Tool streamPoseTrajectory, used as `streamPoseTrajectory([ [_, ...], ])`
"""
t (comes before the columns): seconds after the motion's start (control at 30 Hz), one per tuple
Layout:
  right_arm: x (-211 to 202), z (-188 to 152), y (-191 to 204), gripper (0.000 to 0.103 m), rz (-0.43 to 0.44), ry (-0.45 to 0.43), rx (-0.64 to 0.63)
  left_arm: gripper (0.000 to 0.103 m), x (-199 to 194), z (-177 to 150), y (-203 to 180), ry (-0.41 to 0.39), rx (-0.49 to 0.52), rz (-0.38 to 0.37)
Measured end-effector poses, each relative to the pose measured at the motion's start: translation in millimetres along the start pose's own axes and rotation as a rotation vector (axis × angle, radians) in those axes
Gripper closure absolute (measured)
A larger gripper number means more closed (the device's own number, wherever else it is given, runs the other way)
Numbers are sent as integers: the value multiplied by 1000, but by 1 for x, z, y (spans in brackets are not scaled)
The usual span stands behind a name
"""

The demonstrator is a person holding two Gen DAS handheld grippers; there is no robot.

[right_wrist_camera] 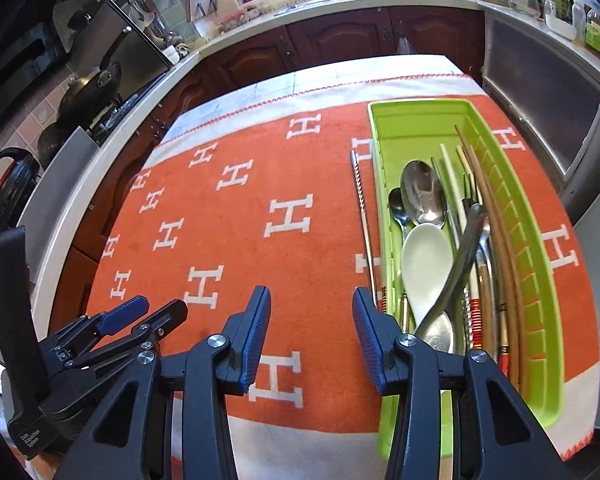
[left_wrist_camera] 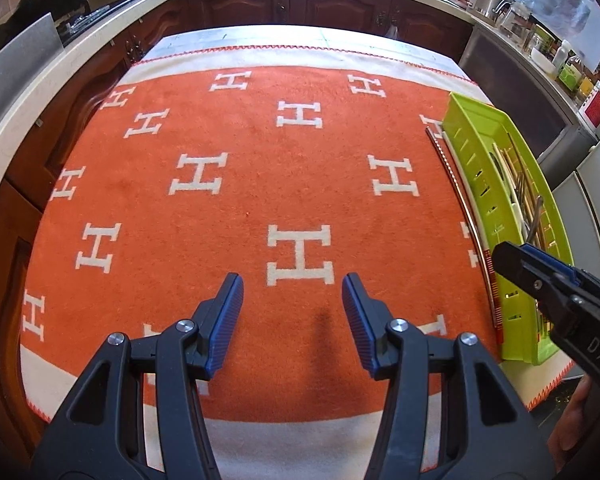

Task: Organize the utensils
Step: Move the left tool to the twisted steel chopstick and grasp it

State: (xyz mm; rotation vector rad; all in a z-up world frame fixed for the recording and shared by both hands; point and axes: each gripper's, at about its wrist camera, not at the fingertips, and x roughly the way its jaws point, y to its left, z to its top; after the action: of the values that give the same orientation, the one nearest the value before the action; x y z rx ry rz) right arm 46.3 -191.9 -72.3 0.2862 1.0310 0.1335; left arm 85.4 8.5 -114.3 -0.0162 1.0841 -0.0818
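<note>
A lime-green utensil tray (right_wrist_camera: 540,280) lies at the right side of the orange H-patterned cloth (right_wrist_camera: 236,240); it also shows in the left wrist view (left_wrist_camera: 472,148). It holds metal spoons (right_wrist_camera: 422,192), a white spoon (right_wrist_camera: 426,264) and several chopsticks (right_wrist_camera: 500,216). A metal chopstick (right_wrist_camera: 365,216) lies on the cloth along the tray's left wall, also seen in the left wrist view (left_wrist_camera: 460,188). My right gripper (right_wrist_camera: 311,300) is open and empty just left of the tray's near end. My left gripper (left_wrist_camera: 292,288) is open and empty over the cloth's middle.
Dark wood cabinets and a pale countertop (left_wrist_camera: 80,44) ring the table. A wok (right_wrist_camera: 92,88) sits on the stove at left. Jars and bottles (left_wrist_camera: 572,68) stand on the right counter. A grey appliance (right_wrist_camera: 540,92) is right of the table.
</note>
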Motion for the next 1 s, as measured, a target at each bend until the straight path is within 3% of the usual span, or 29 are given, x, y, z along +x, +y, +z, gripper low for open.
streamPoseTrajectory([
  [0.43,36,18,-8,60,-75,31,38,55,20,20,-18,25,44,-18],
  [0.57,38,19,-1,73,-150,33,2,55,25,35,-28,22,58,-31],
  [0.87,39,26,-13,92,-169,30,23,55,48,73,-60,34,107,-60],
  [1.0,39,27,-16,95,-192,35,14,55,59,85,-81,34,151,-67],
])
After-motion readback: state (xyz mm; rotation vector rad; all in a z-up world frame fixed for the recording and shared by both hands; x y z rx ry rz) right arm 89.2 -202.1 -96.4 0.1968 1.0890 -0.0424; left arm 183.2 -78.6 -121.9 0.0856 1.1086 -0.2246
